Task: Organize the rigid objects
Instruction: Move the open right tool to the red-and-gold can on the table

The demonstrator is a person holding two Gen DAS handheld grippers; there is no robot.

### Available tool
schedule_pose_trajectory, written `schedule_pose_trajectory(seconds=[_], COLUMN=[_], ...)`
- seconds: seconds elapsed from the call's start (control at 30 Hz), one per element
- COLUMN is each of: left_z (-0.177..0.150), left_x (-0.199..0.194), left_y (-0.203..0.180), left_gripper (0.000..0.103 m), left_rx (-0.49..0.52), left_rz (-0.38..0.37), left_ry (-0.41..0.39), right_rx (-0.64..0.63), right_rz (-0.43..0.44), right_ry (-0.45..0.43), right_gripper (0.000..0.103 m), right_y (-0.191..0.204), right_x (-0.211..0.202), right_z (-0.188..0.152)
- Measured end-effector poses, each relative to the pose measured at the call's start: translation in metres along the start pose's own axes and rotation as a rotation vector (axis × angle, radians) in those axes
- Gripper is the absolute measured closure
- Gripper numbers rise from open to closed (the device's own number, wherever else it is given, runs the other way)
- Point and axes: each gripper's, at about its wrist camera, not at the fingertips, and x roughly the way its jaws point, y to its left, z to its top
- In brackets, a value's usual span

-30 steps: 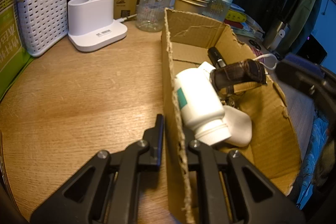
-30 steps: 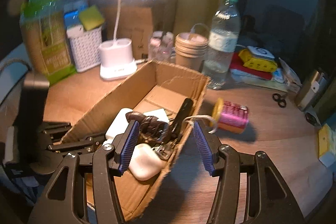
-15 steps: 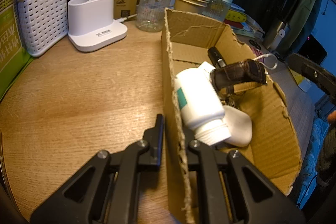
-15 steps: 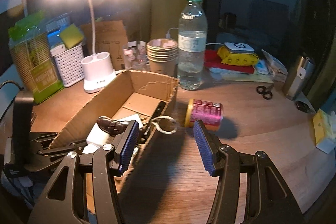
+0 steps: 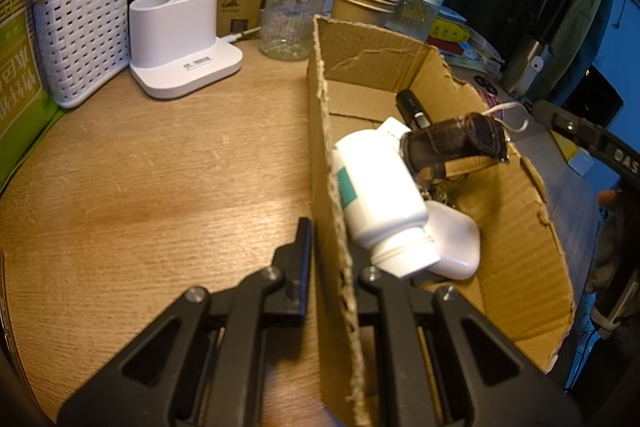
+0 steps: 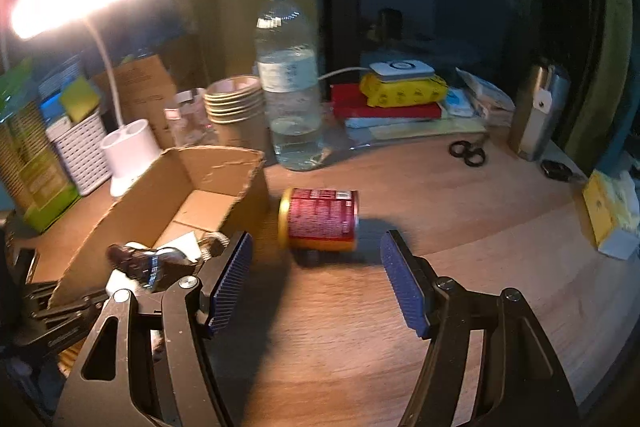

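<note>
Opening over the red can point(image 6: 320, 219), right gripper point(image 6: 316, 283) jaws swung off the cardboard box point(image 5: 516, 227), left gripper point(image 5: 332, 263) clamping its wall.

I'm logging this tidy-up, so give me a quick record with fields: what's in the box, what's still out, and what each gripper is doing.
box contents: white bottle, dark strap roll, white case, black stick
still out: red can, on its side on the desk beside the cardboard box
left gripper: shut on the box's near wall
right gripper: jaws opening, nothing between them, aimed toward the can
</note>
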Motion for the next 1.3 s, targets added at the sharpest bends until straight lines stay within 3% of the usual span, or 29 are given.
schedule_pose_trajectory(seconds=[0.33,1.3], left_z=[0.000,0.000], left_x=[0.000,0.000], left_y=[0.000,0.000], left_gripper=[0.093,0.093], left_rx=[0.000,0.000], left_rz=[0.000,0.000], left_ry=[0.000,0.000], right_rx=[0.017,-0.027], right_rz=[-0.009,0.000], right_ry=[0.044,0.092], right_gripper=[0.033,0.033], right_y=[-0.011,0.006], right_x=[0.029,0.070], right_z=[0.000,0.011])
